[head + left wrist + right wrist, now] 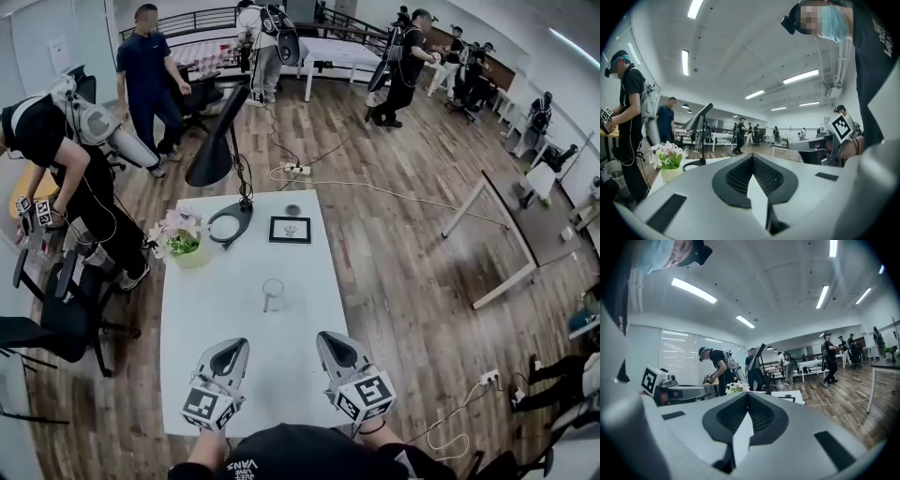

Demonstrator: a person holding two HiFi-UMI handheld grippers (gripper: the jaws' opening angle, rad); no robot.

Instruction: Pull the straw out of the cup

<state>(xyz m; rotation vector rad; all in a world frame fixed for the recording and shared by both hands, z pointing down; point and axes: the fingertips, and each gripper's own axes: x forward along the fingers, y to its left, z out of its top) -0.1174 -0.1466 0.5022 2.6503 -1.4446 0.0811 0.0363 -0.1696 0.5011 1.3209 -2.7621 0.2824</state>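
Note:
A clear cup [273, 294] with a thin straw [267, 299] standing in it sits on the white table [309, 272], near its middle. My left gripper [234, 345] hovers over the table's near end, jaws shut and empty, below and left of the cup. Beside it my right gripper [330, 337] is shut with nothing in it, below and right of the cup. Both stand clear of the cup. In the left gripper view the shut left gripper [752, 157] hides the cup. In the right gripper view the right gripper [747, 393] is likewise closed.
At the far end of the table stand a black desk lamp [214, 159], a pot of pale flowers [183, 239], a small framed picture [290, 230] and a small dark round thing [293, 210]. A black chair [56, 319] and a person [66, 159] are at the left.

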